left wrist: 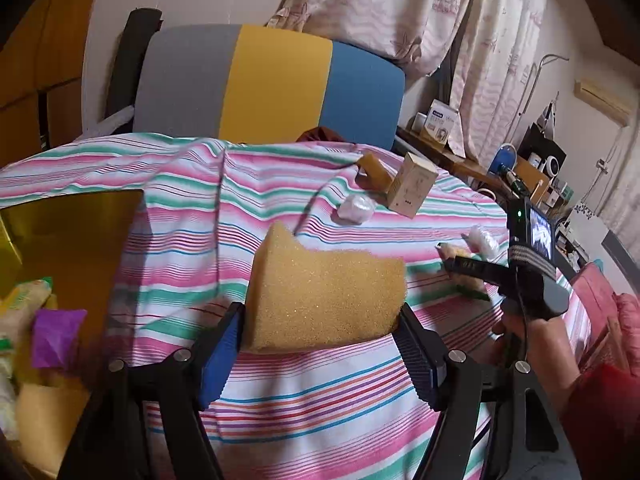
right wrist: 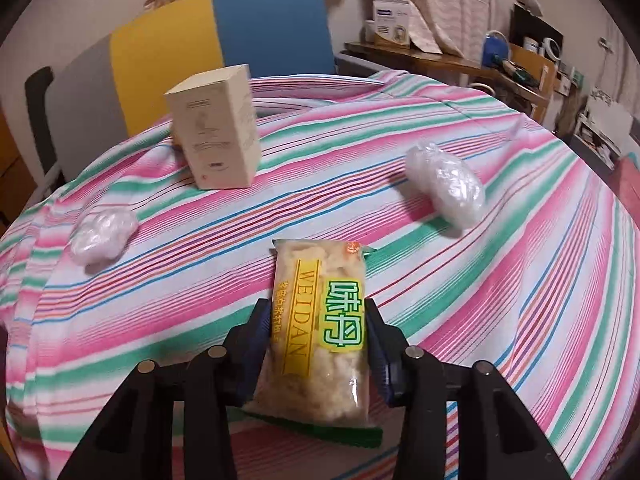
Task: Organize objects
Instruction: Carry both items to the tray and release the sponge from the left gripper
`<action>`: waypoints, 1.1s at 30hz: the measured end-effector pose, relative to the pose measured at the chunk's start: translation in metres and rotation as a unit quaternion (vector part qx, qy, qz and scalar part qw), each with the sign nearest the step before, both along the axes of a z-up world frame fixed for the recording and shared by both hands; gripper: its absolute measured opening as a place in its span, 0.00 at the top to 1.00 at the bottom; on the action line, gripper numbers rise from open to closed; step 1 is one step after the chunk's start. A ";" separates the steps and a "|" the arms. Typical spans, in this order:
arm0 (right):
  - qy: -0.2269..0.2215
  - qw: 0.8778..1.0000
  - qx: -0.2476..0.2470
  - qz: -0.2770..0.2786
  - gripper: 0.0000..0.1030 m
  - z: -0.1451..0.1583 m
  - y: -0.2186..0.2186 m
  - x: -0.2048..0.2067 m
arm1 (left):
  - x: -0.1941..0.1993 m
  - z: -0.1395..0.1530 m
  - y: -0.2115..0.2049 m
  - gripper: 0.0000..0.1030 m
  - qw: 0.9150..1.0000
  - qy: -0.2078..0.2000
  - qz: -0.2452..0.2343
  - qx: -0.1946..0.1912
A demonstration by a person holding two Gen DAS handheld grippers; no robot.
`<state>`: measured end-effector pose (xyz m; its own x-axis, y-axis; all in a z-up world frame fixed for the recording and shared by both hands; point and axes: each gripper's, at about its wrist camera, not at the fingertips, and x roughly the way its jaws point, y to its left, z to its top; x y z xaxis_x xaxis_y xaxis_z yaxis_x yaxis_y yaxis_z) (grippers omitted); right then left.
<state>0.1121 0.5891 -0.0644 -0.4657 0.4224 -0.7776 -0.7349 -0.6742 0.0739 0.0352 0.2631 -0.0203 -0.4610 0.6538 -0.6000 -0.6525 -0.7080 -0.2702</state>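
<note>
While the striped cloth covers the whole table surface, the following items are recorded on or above it.

Item 1: yellow sponge block, with a notch cut in its top edge. It is pinched between the blue pads of the left gripper and is carried clear of the cloth, near the surface's near edge.

Item 2: snack packet, clear film with a yellow band and green label. It is clamped on its long sides by the right gripper, its lower end tucked between the jaws and its upper end pointing towards the middle of the surface. Whether it rests on the cloth cannot be told.

Item 3: beige carton, set upright towards the far edge, in front of a chair back striped grey, yellow and blue.

Item 4: a second sponge piece, lying just beside the carton at the far edge.

Items 5 and 6: two wads of clear plastic wrap, one towards the left edge, one towards the right edge, well apart.

Item 7: gold-lined box, seen open at the surface's left edge in the left wrist view; a purple wrapper and pale packets lie inside it.
</note>
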 end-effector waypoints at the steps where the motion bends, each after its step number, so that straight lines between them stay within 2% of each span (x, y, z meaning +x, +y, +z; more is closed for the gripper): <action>1: 0.006 1.000 -0.005 0.005 0.58 0.001 -0.004 0.002 | -0.002 0.002 -0.004 0.28 1.000 -0.003 0.002 0.005; 7: 0.049 0.998 -0.028 0.040 0.58 0.007 -0.041 0.008 | -0.015 0.009 -0.030 0.28 0.999 -0.030 0.029 0.029; 11: 0.082 0.993 -0.051 0.062 0.58 0.012 -0.068 0.008 | -0.022 0.013 -0.050 0.28 0.998 -0.032 0.049 0.040; 15: 0.120 0.984 -0.096 0.087 0.58 0.017 -0.101 0.003 | -0.032 0.014 -0.073 0.28 0.996 -0.035 0.076 0.045; 19: 0.139 0.974 -0.119 0.132 0.58 0.028 -0.139 -0.009 | -0.048 0.012 -0.102 0.27 0.991 -0.047 0.112 0.051; 27: 0.150 0.947 -0.124 0.255 0.58 0.055 -0.232 -0.048 | -0.091 0.005 -0.171 0.27 0.974 -0.082 0.202 0.059; 33: 0.149 0.931 -0.114 0.313 0.58 0.068 -0.286 -0.072 | -0.129 0.001 -0.220 0.27 0.959 -0.113 0.250 0.069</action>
<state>0.0397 0.3032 0.0038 -0.7747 -0.1643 -0.6106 -0.1274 -0.9053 0.4053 -0.0940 0.0434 -0.0194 -0.6057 0.4651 -0.6456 -0.1549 -0.8647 -0.4778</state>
